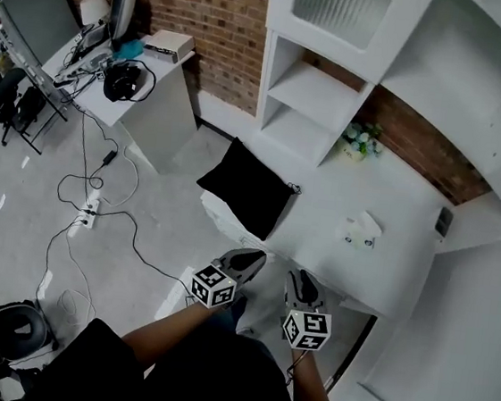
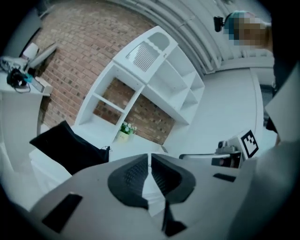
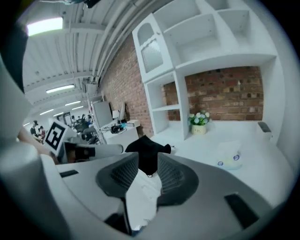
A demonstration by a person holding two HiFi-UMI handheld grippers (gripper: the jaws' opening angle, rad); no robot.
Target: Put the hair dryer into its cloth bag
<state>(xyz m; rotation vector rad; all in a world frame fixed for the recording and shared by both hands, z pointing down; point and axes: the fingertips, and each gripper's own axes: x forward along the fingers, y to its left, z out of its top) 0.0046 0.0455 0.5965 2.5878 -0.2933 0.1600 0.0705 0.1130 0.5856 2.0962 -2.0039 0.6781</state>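
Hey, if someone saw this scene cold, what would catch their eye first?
The black cloth bag lies at the left end of the white counter, the one dark shape on all that white. Low in the head view, the left gripper and right gripper hang side by side, both empty. A small pot of flowers sits beneath the shelves by the brick wall.

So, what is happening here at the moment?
A person holds a gripper in each hand in front of the white counter. The black cloth bag lies at its left end, untouched. The left gripper has its jaws nearly together, the right gripper has them apart; both are empty. No hair dryer is visible.
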